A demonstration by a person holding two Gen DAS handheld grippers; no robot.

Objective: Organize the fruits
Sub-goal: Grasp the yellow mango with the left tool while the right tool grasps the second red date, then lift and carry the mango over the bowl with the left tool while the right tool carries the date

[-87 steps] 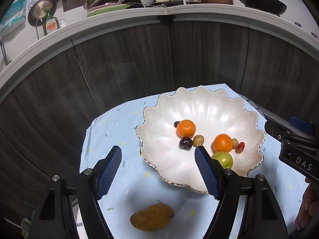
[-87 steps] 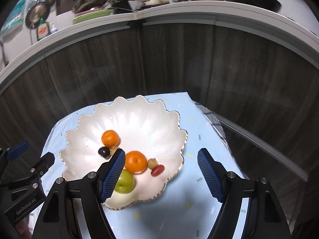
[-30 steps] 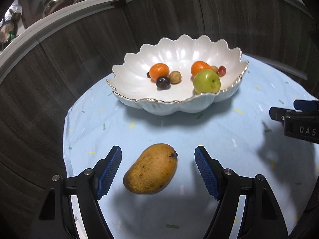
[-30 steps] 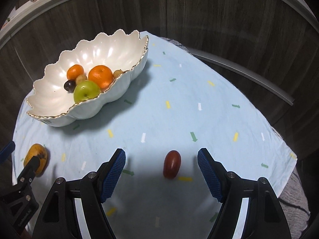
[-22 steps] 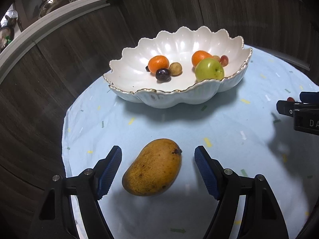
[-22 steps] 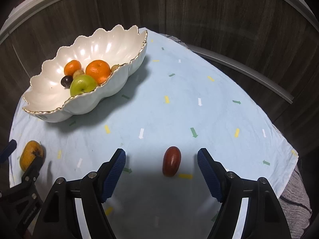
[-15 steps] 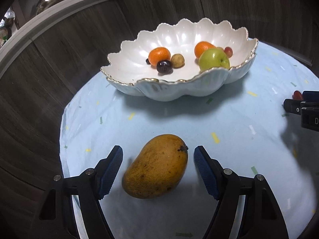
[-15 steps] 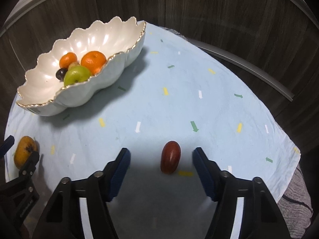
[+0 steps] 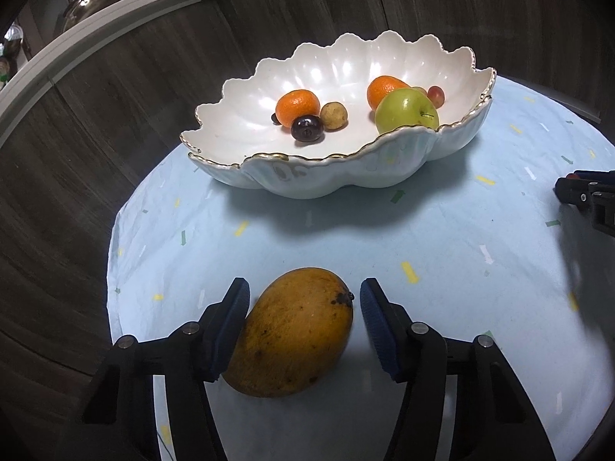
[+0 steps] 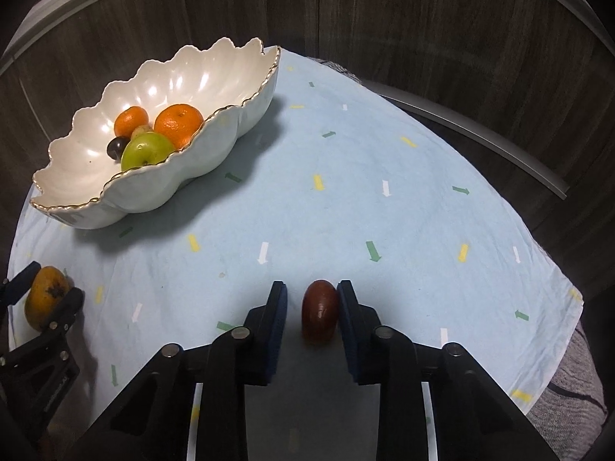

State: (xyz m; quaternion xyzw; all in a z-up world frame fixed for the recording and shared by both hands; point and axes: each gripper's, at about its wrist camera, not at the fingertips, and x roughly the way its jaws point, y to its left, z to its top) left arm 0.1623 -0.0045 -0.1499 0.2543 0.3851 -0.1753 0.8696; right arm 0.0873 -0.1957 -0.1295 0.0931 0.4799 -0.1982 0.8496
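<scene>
A yellow-orange mango (image 9: 293, 330) lies on the blue cloth between the fingers of my left gripper (image 9: 303, 301). The left pad touches it; a small gap shows at the right pad. A small dark red fruit (image 10: 319, 309) lies between the fingers of my right gripper (image 10: 312, 296); the right pad touches it, the left pad stands a little off. A white scalloped bowl (image 9: 330, 176) behind holds two oranges (image 9: 298, 106), a green apple (image 9: 406, 112), a dark plum (image 9: 306, 127) and small fruits. The bowl (image 10: 153, 192) and mango (image 10: 45, 301) also show in the right wrist view.
The round table carries a light blue cloth (image 10: 346, 192) with small coloured arrows. Dark wood panels surround it. A kitchen counter with pots (image 9: 92, 0) runs along the back. The right gripper's tip (image 9: 584, 194) shows at the right edge of the left wrist view.
Both grippers have dropped to the table and moved forward around their fruits. The right gripper's fingers have narrowed strongly around the red fruit; the left gripper's fingers have narrowed around the mango.
</scene>
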